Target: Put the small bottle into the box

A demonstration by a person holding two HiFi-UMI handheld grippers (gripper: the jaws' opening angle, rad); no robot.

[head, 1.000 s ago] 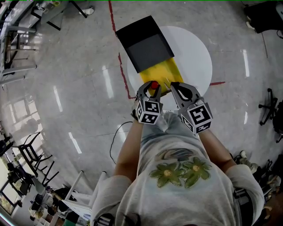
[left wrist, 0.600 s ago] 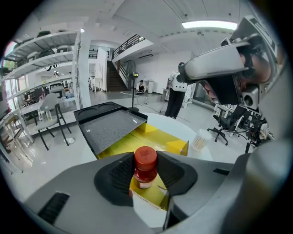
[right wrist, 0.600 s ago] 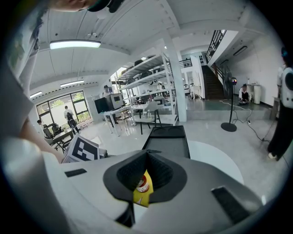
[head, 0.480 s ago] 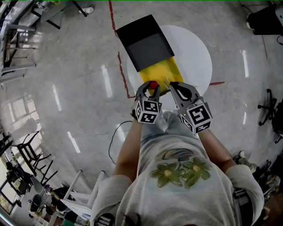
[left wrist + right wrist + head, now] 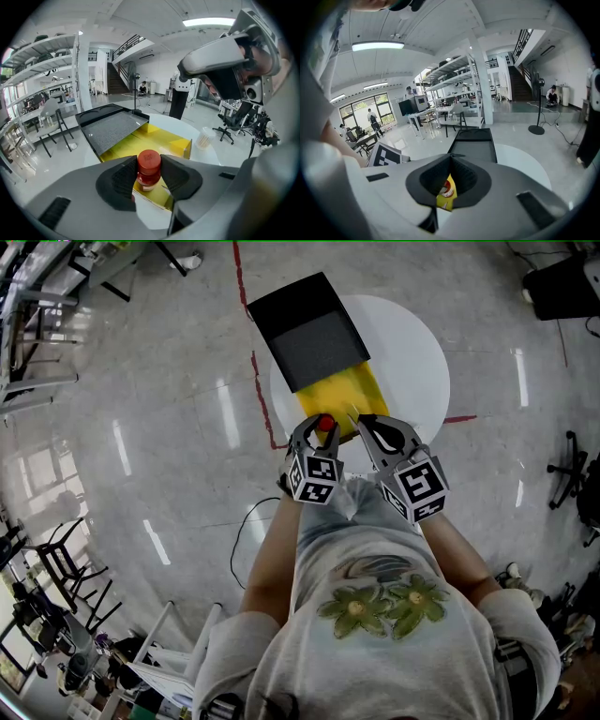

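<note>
Left tongs (image 5: 149,174) clamped on small bottle (image 5: 149,161), body half hidden; right tongs (image 5: 450,159) together, empty.

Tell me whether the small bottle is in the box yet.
Not in: the small bottle is clamped upright in the left tool, at the box's near edge.

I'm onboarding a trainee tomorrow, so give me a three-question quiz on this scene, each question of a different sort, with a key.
1. True or false: the left claw is closed on the small red-capped bottle.
2. Multiple choice: the open yellow cardboard box rests on A) the floor, B) the round white table, C) a metal shelf.
3. Fill in: the right claw, its tips together, holds ____.

Key: 1 true; 2 B; 3 nothing.
</note>
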